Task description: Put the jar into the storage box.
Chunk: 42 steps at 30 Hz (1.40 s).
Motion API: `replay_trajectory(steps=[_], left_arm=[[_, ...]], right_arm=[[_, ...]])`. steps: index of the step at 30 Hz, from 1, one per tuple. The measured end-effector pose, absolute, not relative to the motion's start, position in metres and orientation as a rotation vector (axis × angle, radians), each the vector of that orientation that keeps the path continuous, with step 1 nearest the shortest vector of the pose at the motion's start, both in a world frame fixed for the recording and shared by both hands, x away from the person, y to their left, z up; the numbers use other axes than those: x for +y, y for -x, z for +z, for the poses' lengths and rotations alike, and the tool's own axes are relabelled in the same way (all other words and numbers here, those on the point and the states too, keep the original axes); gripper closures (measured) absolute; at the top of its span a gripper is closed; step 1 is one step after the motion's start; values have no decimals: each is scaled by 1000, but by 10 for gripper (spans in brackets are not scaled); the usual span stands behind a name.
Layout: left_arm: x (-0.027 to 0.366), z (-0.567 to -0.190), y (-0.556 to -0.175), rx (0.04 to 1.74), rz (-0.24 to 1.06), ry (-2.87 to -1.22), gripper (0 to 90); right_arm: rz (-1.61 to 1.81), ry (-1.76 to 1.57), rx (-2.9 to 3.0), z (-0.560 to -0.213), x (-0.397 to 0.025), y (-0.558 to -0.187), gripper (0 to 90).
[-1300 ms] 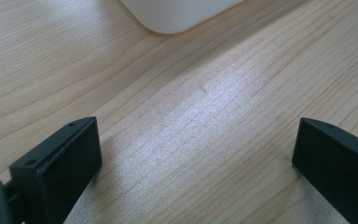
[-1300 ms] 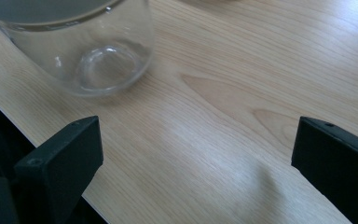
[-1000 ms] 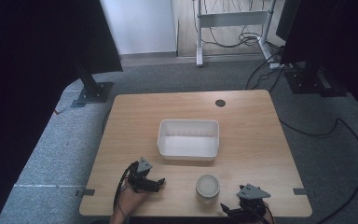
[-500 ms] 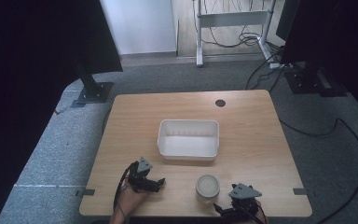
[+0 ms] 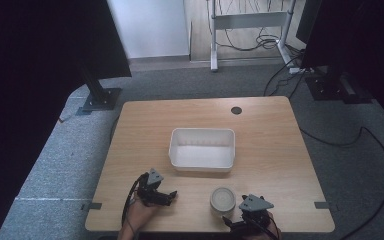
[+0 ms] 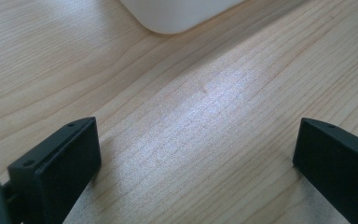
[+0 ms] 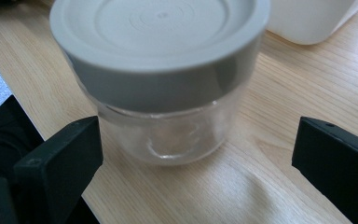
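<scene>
A clear glass jar with a grey lid (image 5: 223,199) (image 7: 161,79) stands near the table's front edge. My right gripper (image 5: 247,214) (image 7: 196,163) sits just in front and to the right of it, open, its jaws wide apart with the jar close ahead and partly between them, not touching. My left gripper (image 5: 161,195) (image 6: 196,158) rests open at the front left, over bare wood with nothing between its jaws. A white rectangular bin (image 5: 202,149) (image 6: 177,14) (image 7: 307,18) stands empty at the table's middle.
The wooden table (image 5: 270,140) has a small round cable hole (image 5: 236,110) near its far edge. Black stands (image 5: 97,97) and cables (image 5: 375,150) lie on the grey floor around the table. The person's forearms enter from the bottom edge.
My right gripper has moved left and forward toward the jar. The left gripper, the jar and the bin have stayed where they were.
</scene>
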<state>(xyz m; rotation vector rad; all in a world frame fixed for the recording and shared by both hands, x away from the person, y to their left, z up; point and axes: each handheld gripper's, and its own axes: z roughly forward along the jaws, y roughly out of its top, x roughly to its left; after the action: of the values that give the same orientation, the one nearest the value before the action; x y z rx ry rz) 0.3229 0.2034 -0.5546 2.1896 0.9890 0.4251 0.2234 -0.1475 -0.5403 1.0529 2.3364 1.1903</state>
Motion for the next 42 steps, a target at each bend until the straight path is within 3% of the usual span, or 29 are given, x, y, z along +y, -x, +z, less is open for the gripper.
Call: replay_trajectory(steps=[21, 42], left_arm=[[203, -555, -323, 989, 425, -2189, 4], [203, -555, -323, 987, 425, -2191, 4]], right_arm=[[1203, -1012, 2365, -538, -124, -235, 24], [1155, -1129, 2339, -535, -115, -241, 90]])
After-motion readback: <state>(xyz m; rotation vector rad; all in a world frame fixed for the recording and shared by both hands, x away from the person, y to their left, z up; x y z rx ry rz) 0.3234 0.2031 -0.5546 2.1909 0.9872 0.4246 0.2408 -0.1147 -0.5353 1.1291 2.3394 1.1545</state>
